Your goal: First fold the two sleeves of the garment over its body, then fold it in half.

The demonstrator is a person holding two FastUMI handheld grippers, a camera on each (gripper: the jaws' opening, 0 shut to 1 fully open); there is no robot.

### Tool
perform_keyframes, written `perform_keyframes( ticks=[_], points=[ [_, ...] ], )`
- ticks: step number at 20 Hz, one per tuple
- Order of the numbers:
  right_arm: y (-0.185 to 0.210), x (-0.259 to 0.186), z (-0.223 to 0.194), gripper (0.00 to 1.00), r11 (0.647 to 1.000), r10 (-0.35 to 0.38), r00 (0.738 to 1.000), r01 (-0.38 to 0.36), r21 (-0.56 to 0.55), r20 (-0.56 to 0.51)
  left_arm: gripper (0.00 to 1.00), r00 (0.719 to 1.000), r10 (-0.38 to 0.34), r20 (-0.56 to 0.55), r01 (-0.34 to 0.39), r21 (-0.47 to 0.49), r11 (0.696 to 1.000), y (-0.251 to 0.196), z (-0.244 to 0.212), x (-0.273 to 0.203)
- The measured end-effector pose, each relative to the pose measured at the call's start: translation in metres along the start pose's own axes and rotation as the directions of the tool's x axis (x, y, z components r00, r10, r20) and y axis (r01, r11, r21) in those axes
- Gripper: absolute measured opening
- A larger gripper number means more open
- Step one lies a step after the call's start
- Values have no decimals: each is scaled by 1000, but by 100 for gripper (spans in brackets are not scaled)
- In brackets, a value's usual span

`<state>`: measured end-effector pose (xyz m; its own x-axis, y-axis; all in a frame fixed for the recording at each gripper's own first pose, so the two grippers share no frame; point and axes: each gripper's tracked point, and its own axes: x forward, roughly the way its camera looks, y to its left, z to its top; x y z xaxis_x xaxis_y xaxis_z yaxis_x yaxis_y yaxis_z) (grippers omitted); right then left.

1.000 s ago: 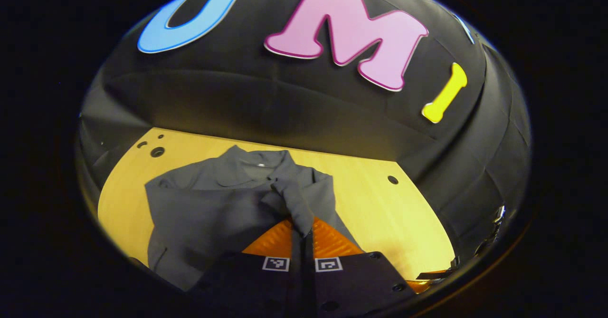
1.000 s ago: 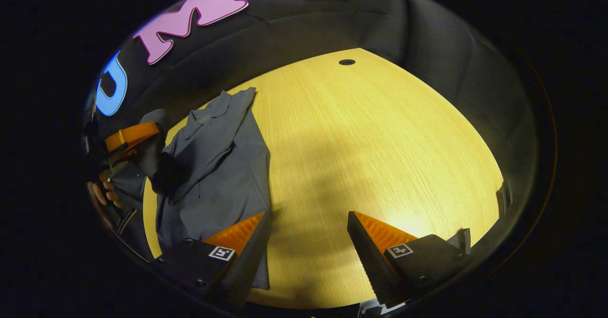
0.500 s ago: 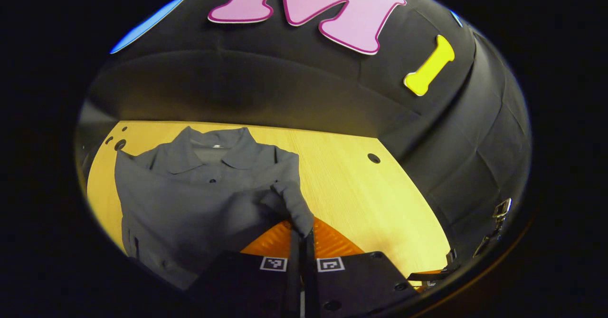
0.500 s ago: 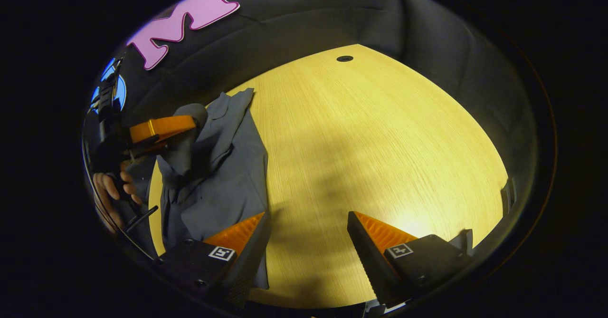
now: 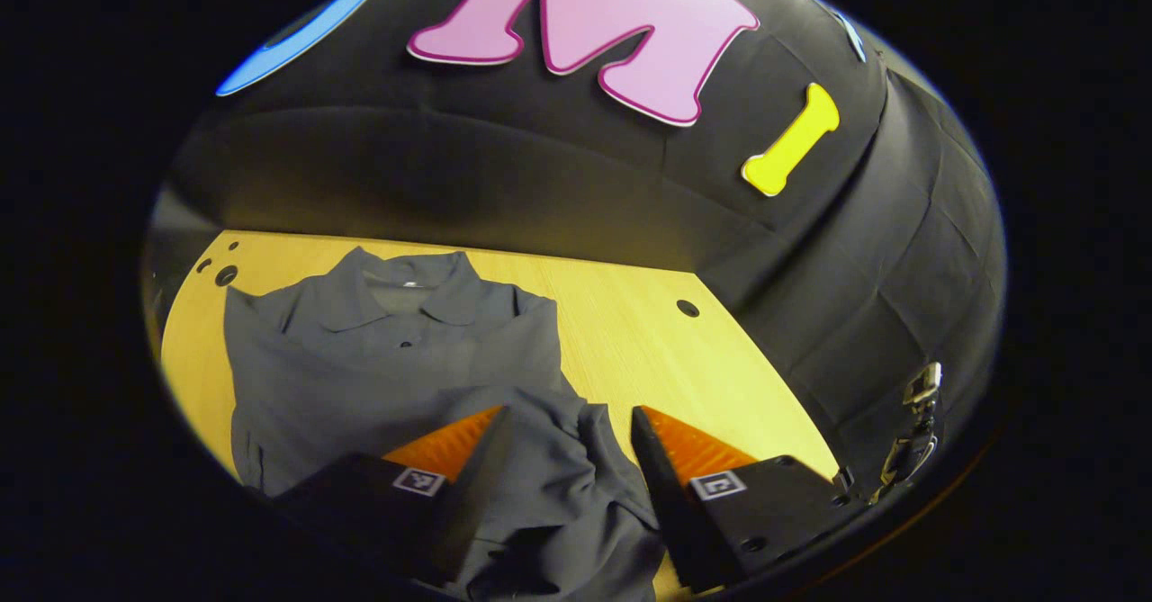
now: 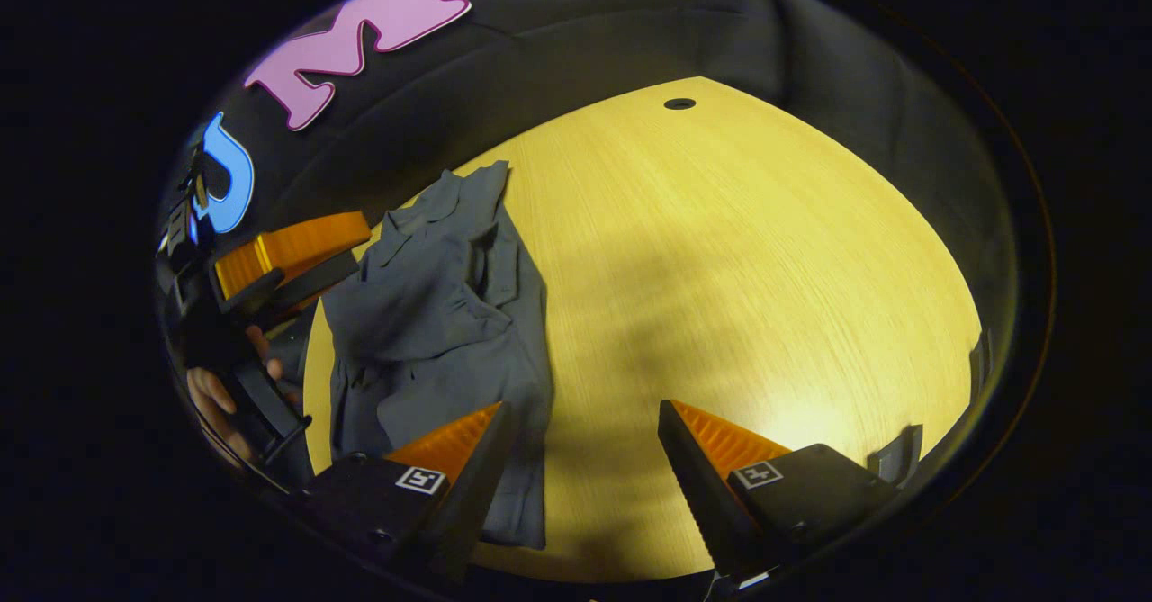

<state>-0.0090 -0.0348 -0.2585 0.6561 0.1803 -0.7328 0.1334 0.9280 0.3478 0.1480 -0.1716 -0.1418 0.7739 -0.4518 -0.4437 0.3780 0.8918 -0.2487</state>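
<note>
Since the earlier frame, the left gripper [image 5: 567, 440] has let go of the sleeve [image 5: 558, 480]; its jaws stand wide, the sleeve bunched on the garment [image 5: 360, 368], at the table's [image 6: 720, 269] left; right gripper [image 6: 585, 458] wide, empty; next, flatten the sleeve before halving.

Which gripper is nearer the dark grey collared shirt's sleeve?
Left. The left gripper hangs open right over the folded sleeve of the dark grey collared shirt; the right gripper is open beside the shirt's edge over the wooden table.
</note>
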Motion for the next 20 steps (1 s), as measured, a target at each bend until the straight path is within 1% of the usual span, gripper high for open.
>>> perform_keyframes(
  ticks=[1,5,9,12,16,18,20],
  points=[
    [6,0,-3,99,1000,11,1000,-11,-6,-5,95,1000,23,5,-23,11,1000,11,-6,-14],
    [32,5,-23,99,998,42,997,-45,-36,-62,96,993,122,4,-122,47,991,63,-41,-80],
    [45,12,-48,99,996,38,990,-47,-69,-135,96,973,226,-47,-226,1,974,118,-92,-142],
    [51,18,-66,99,996,19,983,-35,-83,-183,96,948,304,-96,-307,-20,951,162,-132,-184],
    [55,24,-82,99,996,-3,977,-16,-86,-212,96,906,393,-159,-406,-58,912,208,-181,-221],
    [56,26,-92,99,997,-15,973,-3,-78,-230,96,885,421,-198,-445,-99,890,220,-204,-234],
    [58,27,-102,99,997,-27,968,8,-79,-249,96,874,433,-221,-468,-140,873,230,-220,-243]
  ],
)
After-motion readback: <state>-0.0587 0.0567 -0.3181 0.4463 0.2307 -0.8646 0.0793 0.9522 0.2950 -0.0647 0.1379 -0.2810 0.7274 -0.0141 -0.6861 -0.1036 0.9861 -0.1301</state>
